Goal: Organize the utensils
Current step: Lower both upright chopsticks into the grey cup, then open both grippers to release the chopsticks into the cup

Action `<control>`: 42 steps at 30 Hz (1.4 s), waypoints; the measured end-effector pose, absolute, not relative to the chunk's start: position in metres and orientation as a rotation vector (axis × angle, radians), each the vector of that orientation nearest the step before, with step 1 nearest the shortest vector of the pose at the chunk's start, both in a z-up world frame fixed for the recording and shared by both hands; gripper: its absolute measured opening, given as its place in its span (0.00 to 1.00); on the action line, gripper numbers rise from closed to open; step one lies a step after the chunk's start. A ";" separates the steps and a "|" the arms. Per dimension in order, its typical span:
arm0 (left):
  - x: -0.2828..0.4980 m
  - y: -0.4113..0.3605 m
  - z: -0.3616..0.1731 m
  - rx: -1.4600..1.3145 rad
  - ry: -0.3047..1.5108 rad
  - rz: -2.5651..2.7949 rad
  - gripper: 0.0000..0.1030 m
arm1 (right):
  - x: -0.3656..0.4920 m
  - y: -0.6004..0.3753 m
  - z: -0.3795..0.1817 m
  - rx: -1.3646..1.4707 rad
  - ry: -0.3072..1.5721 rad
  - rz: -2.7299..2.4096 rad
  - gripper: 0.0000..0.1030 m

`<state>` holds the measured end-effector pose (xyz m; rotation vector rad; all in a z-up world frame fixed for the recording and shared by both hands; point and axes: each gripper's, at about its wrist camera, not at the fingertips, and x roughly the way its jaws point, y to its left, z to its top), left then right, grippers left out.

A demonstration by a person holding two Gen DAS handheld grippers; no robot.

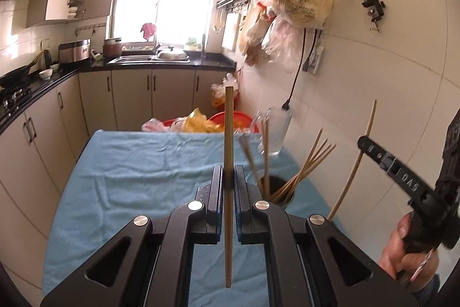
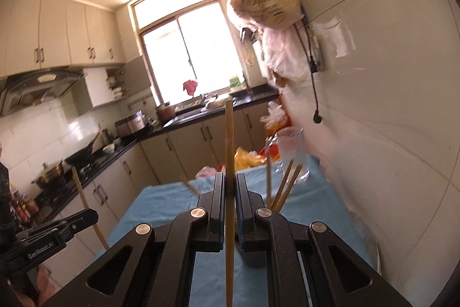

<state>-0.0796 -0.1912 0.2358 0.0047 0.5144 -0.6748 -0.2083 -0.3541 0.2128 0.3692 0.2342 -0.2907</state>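
Observation:
My left gripper [image 1: 228, 183] is shut on a wooden chopstick [image 1: 229, 134] that stands upright between its pads, above the blue cloth. A dark holder [image 1: 280, 192] with several chopsticks [image 1: 304, 169] leaning out of it sits just right of that gripper. My right gripper [image 2: 229, 189] is likewise shut on an upright chopstick [image 2: 229, 148]. The holder's chopsticks [image 2: 283, 186] rise just right of its fingers; the holder itself is mostly hidden behind them. Each gripper shows at the edge of the other's view, the right gripper [image 1: 365, 144] with its chopstick [image 1: 356, 163] and the left gripper [image 2: 89, 216] with its chopstick [image 2: 83, 200].
A blue cloth [image 1: 129, 163] covers the table. A clear glass mug [image 1: 274, 131] stands at the back right by the tiled wall. Bags and a red basin [image 1: 230, 117] lie beyond the far edge. A hand [image 1: 402, 249] holds the right gripper. Kitchen counters [image 1: 34, 94] run along the left.

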 end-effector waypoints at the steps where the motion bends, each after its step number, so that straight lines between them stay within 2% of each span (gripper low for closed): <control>1: -0.076 -0.198 0.240 -0.002 0.507 -0.688 0.06 | -0.206 -0.357 0.214 0.371 0.229 -0.296 0.07; 11: -0.033 -0.269 0.261 -0.050 0.481 -0.726 0.06 | -0.175 -0.393 0.226 0.392 0.148 -0.389 0.07; 19: -0.004 -0.308 0.247 -0.106 0.456 -0.724 0.06 | -0.149 -0.419 0.215 0.412 0.129 -0.435 0.07; 26: 0.003 -0.317 0.226 -0.112 0.425 -0.732 0.06 | -0.134 -0.421 0.201 0.396 0.134 -0.420 0.07; 39: 0.008 -0.318 0.203 -0.072 0.500 -0.731 0.06 | -0.126 -0.424 0.173 0.384 0.227 -0.409 0.07; 41: 0.008 -0.317 0.202 -0.072 0.498 -0.717 0.11 | -0.128 -0.426 0.173 0.396 0.232 -0.407 0.07; 42: 0.008 -0.316 0.202 -0.070 0.500 -0.712 0.23 | -0.129 -0.426 0.174 0.398 0.233 -0.406 0.07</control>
